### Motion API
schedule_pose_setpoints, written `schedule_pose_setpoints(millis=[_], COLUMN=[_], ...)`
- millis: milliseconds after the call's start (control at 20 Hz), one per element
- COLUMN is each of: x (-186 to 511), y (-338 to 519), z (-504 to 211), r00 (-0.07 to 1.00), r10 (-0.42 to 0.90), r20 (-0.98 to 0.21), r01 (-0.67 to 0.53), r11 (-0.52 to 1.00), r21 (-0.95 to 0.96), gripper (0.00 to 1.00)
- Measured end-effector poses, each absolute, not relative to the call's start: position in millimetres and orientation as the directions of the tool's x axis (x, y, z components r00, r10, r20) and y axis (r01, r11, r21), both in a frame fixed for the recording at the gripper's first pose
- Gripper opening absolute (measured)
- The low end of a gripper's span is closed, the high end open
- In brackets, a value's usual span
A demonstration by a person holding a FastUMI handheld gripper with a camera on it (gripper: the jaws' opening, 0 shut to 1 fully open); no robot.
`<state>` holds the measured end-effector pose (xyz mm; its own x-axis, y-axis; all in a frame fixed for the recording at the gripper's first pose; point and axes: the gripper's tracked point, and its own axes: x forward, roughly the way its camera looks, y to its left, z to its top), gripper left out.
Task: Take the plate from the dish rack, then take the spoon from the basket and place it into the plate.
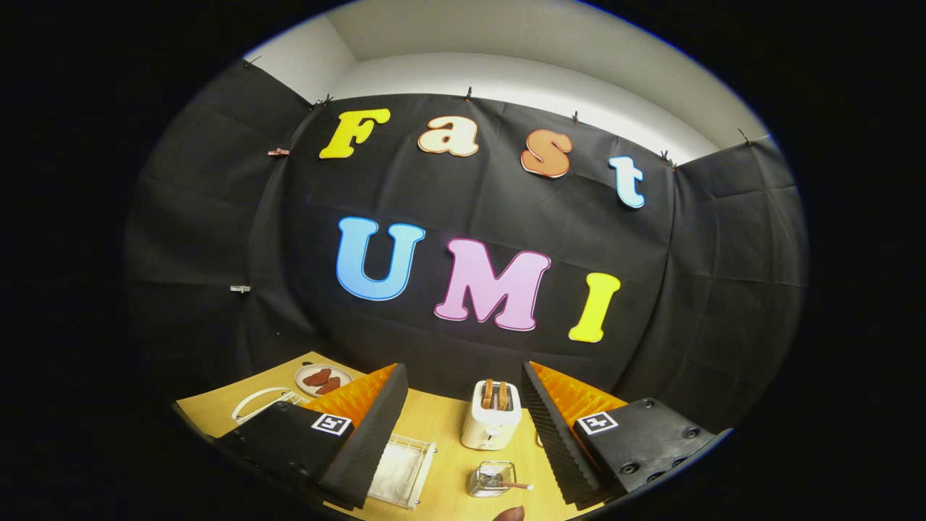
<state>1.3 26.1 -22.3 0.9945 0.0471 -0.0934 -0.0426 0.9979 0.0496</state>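
My gripper [463, 373] is open wide and held above the wooden table [441, 427], with nothing between its fingers. A small clear wire basket [490, 479] sits low between the fingers. A spoon's thin handle [518, 485] pokes out of it to the right. Left of the left finger a white plate's rim [257, 400] arcs up, seemingly standing in a white wire rack [293, 398] that the finger mostly hides. I cannot tell how the plate rests in it.
A white toaster [492, 416] with two slices in its slots stands between the fingers, just beyond the basket. A white wire tray [405, 470] lies beside the left finger. A small plate with red pieces [323, 378] sits far left by the black cloth wall.
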Motion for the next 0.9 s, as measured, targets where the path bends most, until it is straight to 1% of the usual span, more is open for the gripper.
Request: schedule_pose_setpoints(millis=[200, 400, 550, 650, 750, 900], x=[15, 40, 54, 60, 65, 71], y=[70, 111, 147, 168, 183, 192], z=[-58, -93, -137, -175, -211, -258], r00=[0.958, 0.917, 0.857, 0.794, 0.723, 0.623], r10=[0.145, 0.194, 0.245, 0.267, 0.271, 0.227], r20=[-0.247, -0.348, -0.454, -0.546, -0.636, -0.748], r01=[-0.107, -0.146, -0.168, -0.144, -0.094, -0.006], r11=[0.981, 0.976, 0.965, 0.955, 0.95, 0.958], r21=[0.16, 0.159, 0.203, 0.258, 0.298, 0.286], gripper=[0.97, 0.97, 0.96, 0.95, 0.93, 0.88])
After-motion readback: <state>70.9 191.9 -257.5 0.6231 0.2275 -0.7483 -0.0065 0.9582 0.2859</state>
